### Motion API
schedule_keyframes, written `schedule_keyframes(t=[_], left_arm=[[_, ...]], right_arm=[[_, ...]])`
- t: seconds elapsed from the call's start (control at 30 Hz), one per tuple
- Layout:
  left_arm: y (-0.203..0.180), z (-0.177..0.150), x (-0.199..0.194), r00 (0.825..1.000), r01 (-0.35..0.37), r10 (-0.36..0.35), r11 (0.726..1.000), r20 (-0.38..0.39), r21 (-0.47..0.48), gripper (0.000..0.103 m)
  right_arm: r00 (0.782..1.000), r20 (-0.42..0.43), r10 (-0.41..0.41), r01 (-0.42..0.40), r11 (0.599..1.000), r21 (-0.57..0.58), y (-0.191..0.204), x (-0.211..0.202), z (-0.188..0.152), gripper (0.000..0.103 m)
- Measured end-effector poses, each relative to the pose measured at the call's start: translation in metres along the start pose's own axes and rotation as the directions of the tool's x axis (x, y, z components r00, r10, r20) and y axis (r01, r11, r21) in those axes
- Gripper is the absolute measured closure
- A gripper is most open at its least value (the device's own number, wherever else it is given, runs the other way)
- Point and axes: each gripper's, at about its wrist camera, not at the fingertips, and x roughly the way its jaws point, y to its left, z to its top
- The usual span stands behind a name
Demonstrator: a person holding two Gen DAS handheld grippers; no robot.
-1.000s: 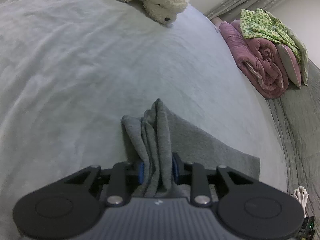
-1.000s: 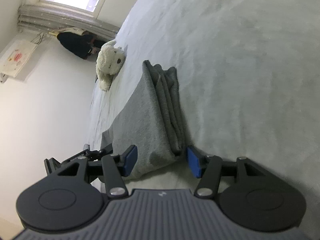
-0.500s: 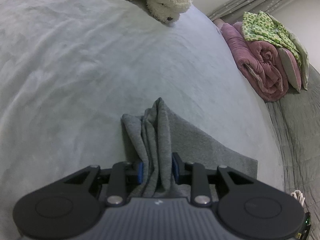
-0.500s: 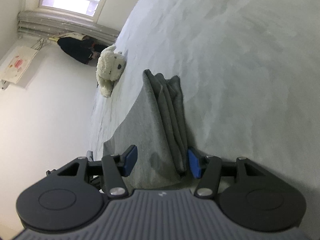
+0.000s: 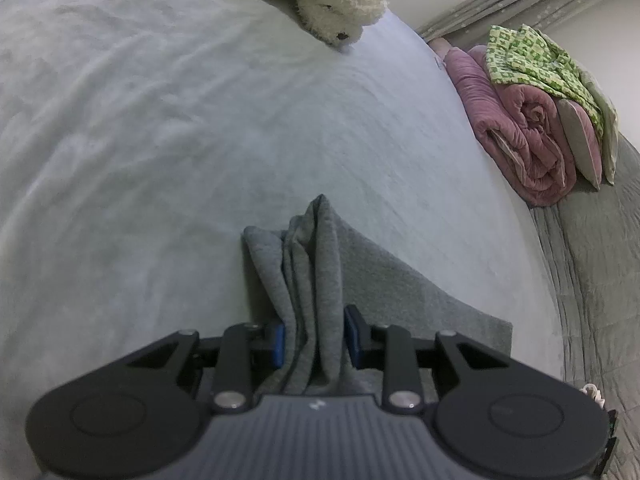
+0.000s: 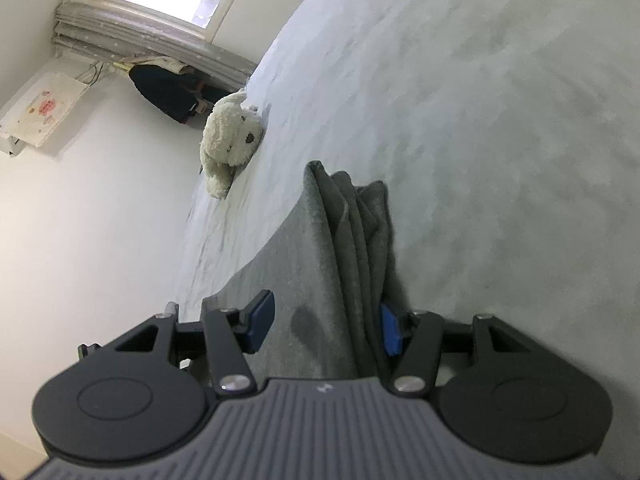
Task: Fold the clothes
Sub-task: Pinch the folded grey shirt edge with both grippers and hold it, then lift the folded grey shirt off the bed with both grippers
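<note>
A folded grey garment [image 5: 384,288] lies on the pale grey bed [image 5: 160,140]. Its layered edge stands bunched up between the blue pads of my left gripper [image 5: 314,336], which is shut on that stack of folds. In the right wrist view the same garment [image 6: 312,248] runs between the jaws of my right gripper [image 6: 324,320], which stand wide. The right pad sits against the layered edge, and the left pad hovers over the flat top of the cloth and casts a shadow on it. The near end of the garment is hidden under both gripper bodies.
A white plush dog [image 5: 332,4] lies at the bed's far edge, also the plush dog [image 6: 230,136] by the wall. A rolled pink quilt [image 5: 524,132] under a green patterned cloth [image 5: 528,56] sits at the right. Dark clothes [image 6: 168,88] hang below the window.
My right gripper has slid forward over the garment, whose corner was just ahead of its jaws and is now between them. The left gripper keeps its hold and has not moved.
</note>
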Motion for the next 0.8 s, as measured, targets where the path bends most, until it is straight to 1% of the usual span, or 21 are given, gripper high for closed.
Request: schedule_keyframes(t=[0.23, 0.4, 0.43, 0.53, 0.6, 0.67, 0.73, 0.8], left_arm=[[0.002, 0.002, 0.001, 1.0, 0.007, -0.007, 1.0, -0.009, -0.013, 0.075], [-0.001, 0.001, 0.001, 1.0, 0.004, -0.004, 1.0, -0.014, 0.002, 0.074], [-0.001, 0.001, 0.002, 1.0, 0.003, -0.003, 1.0, -0.015, 0.008, 0.074], [-0.007, 0.001, 0.002, 1.0, -0.008, 0.009, 0.999, -0.02, 0.044, 0.071], [-0.008, 0.001, 0.002, 1.0, -0.012, 0.013, 0.998, -0.017, 0.058, 0.071], [-0.009, 0.0, 0.002, 1.0, -0.017, 0.018, 0.997, -0.013, 0.07, 0.071], [-0.01, 0.0, 0.001, 1.0, -0.023, 0.024, 0.997, -0.011, 0.079, 0.071], [-0.012, 0.001, 0.0, 0.999, -0.032, 0.033, 0.995, -0.009, 0.09, 0.073]], right_arm=[[1.0, 0.023, -0.002, 0.003, 0.999, -0.037, 0.003, 0.005, -0.002, 0.045], [1.0, 0.03, -0.006, 0.007, 0.998, -0.057, 0.006, 0.009, -0.001, 0.045], [0.999, 0.03, -0.009, 0.011, 0.998, -0.061, 0.006, 0.01, -0.001, 0.047], [0.998, 0.04, -0.039, 0.042, 0.997, -0.07, 0.008, 0.011, -0.002, 0.058], [0.997, 0.046, -0.06, 0.063, 0.995, -0.073, 0.009, 0.012, -0.002, 0.06], [0.996, 0.053, -0.073, 0.077, 0.994, -0.08, 0.011, 0.013, -0.004, 0.065], [0.995, 0.059, -0.086, 0.091, 0.992, -0.086, 0.012, 0.013, -0.005, 0.067], [0.993, 0.063, -0.102, 0.108, 0.99, -0.094, 0.014, 0.014, -0.006, 0.069]])
